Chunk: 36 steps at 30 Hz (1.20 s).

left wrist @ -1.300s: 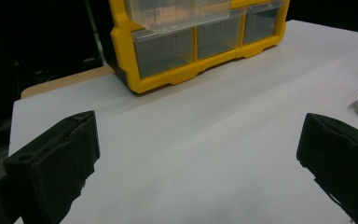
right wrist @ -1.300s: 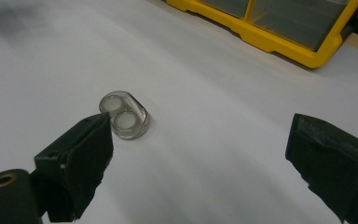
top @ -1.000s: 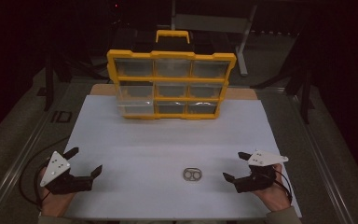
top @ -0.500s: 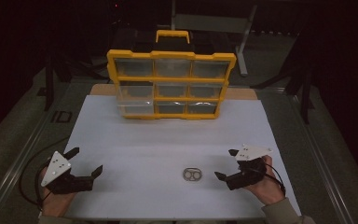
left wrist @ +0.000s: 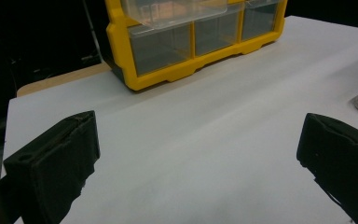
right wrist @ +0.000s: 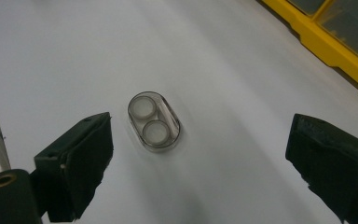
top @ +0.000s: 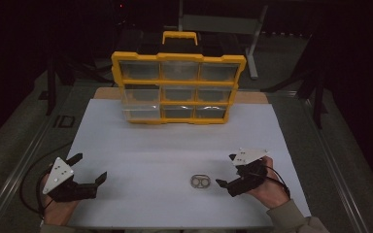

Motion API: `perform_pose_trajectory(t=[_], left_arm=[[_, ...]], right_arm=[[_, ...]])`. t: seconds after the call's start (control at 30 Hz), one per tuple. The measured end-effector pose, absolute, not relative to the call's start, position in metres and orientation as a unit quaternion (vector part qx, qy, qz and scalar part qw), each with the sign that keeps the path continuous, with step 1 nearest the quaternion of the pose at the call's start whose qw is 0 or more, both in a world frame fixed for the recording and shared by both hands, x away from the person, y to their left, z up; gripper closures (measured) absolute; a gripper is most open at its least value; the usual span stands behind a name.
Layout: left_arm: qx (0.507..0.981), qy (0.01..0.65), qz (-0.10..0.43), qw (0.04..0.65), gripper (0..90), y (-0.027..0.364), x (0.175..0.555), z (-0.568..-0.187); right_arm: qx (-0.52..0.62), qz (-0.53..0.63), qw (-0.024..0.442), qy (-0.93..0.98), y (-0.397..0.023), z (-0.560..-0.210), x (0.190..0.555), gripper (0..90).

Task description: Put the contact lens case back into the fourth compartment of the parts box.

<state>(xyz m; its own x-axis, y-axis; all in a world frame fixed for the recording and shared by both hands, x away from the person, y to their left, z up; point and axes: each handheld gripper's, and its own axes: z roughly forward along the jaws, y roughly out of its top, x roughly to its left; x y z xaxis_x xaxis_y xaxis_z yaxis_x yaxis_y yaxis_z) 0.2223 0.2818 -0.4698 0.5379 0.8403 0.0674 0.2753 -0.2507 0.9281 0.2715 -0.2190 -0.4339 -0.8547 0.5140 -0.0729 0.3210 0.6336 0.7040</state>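
On the white counter (top: 175,145) a small clear oval case (top: 201,182) with two round wells lies flat near the near edge, somewhat right of the middle. Open white surface lies all round it: bare counter runs from it to the far side, where a yellow organizer box (top: 178,87) with clear drawers stands upright across the middle of the far edge, well apart from the case.

The right tongs (top: 227,171) sit just right of the case, near it but not touching, held in a hand close to the near right corner; the jaws stand wide apart. In the right gripper view the case lies between and beyond the two jaw tips, free of both.

The left tongs (top: 90,168) rest near the near left corner, jaws also wide apart with nothing between them, well apart from the case.

The case's long axis runs roughly along the near edge in the high view, its two wells side by side, open faces upward.
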Motion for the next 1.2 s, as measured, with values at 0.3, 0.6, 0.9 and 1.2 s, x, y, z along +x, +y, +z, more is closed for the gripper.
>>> perform_pose_trajectory(t=[0.3, 0.6, 0.9, 1.2], left_arm=[[0.735, 0.38, 0.294, 0.479, 0.0, 0.282, 0.222, -0.47], [0.735, 0.38, 0.294, 0.48, 0.0, 0.281, 0.222, -0.471], [0.734, 0.38, 0.294, 0.48, 0.0, 0.281, 0.222, -0.471], [0.735, 0.379, 0.294, 0.479, 0.0, 0.281, 0.223, -0.471]], right_arm=[[0.219, 0.348, 0.129, 0.902, -0.207, -0.437, 0.276, 7.0], [0.207, 0.344, 0.122, 0.908, -0.195, -0.438, 0.281, 7.0], [0.2, 0.338, 0.109, 0.913, -0.185, -0.443, 0.286, 7.0], [0.191, 0.332, 0.095, 0.919, -0.176, -0.448, 0.295, 7.0]])
